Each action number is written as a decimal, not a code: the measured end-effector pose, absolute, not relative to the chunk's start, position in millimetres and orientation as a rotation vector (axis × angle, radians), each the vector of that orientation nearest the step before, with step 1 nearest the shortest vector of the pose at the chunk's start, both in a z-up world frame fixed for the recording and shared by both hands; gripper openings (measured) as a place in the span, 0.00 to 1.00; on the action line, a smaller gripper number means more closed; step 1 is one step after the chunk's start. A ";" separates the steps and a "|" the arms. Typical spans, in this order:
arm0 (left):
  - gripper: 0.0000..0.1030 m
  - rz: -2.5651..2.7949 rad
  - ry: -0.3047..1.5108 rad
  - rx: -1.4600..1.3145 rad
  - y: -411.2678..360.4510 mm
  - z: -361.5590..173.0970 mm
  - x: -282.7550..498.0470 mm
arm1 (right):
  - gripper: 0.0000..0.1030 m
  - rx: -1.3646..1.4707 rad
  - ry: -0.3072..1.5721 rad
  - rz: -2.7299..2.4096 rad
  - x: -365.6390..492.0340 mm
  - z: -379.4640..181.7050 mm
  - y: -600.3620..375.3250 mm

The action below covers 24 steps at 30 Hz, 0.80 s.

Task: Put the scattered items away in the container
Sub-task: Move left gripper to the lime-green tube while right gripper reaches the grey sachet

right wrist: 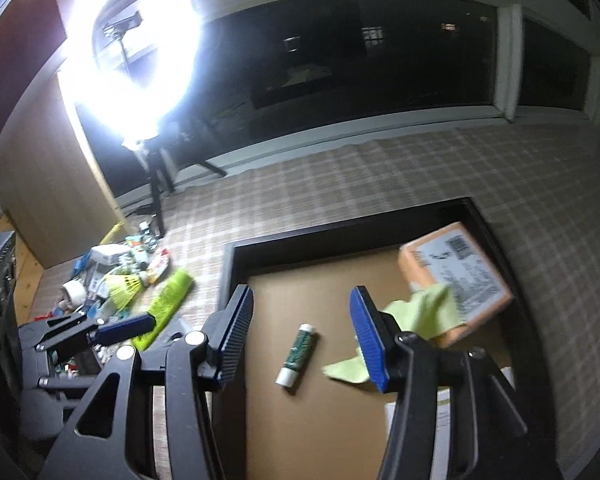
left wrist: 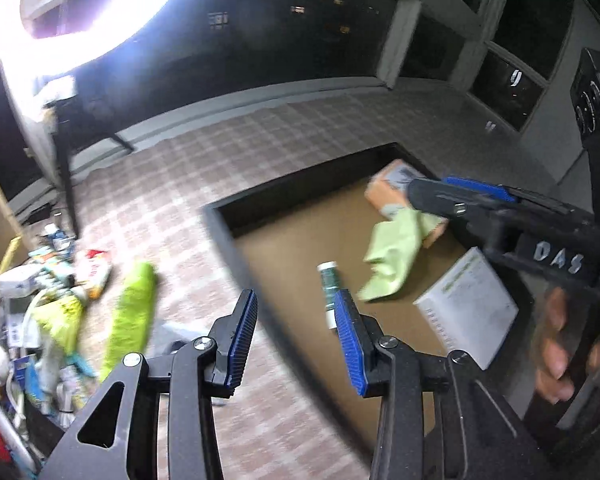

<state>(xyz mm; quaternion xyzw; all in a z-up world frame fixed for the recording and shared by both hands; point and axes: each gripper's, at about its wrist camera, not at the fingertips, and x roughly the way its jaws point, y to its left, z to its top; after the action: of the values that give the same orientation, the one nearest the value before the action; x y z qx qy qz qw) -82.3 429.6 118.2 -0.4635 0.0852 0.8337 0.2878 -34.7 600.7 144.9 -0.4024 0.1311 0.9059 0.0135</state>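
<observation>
Both my hands hang empty right now, and I judge the main risk to be clumsiness around the black-walled tray with the brown cardboard floor [right wrist: 236, 256]: my left gripper [left wrist: 296, 334] straddles its near wall, so a careless swing toward the pile could clip the rim and jolt what already lies inside. My left fingers [left wrist: 242, 340] stand wide apart, gripping nothing and touching nothing I can see. My right gripper [right wrist: 302, 330] is just as wide open over the tray floor, also empty; the green-and-white tube [right wrist: 298, 354] lies between and just below its fingers, and the pale green cloth [right wrist: 420, 312] sits just beside its right finger, draped against the orange box with the printed label [right wrist: 456, 272]. A flat white box [left wrist: 468, 308] lies nearer me. The scattered items [left wrist: 40, 296], with a bright green fuzzy cloth [left wrist: 132, 312] at their edge, are well off to the left of my left fingers on the checked floor. The frames are blurred, so reaching in fast could mean a poor grasp or dragging several things together.
</observation>
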 end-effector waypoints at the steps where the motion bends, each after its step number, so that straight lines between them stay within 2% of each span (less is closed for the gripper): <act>1: 0.37 2.244 0.229 -1.250 417.2 115.1 -85.9 | 0.48 -1.267 0.414 2.836 -37.0 142.9 595.8; 11: 0.36 2.390 0.138 -1.422 299.0 74.8 -125.7 | 0.48 -1.508 0.320 2.963 -73.8 109.5 516.7; 17: 0.36 2.320 0.208 -1.426 304.1 57.0 -143.2 | 0.48 -1.763 -0.005 2.960 -102.2 73.1 457.7; 24: 0.37 2.212 0.283 -1.452 324.6 32.9 -166.5 | 0.48 -1.960 -0.008 2.879 -118.1 42.4 442.4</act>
<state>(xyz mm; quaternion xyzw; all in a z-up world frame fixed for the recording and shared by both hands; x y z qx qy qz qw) -166.5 324.6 32.9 -0.5300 0.1034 0.8074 0.2380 -118.1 442.4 42.4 -0.5546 -0.0023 0.8146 -0.1698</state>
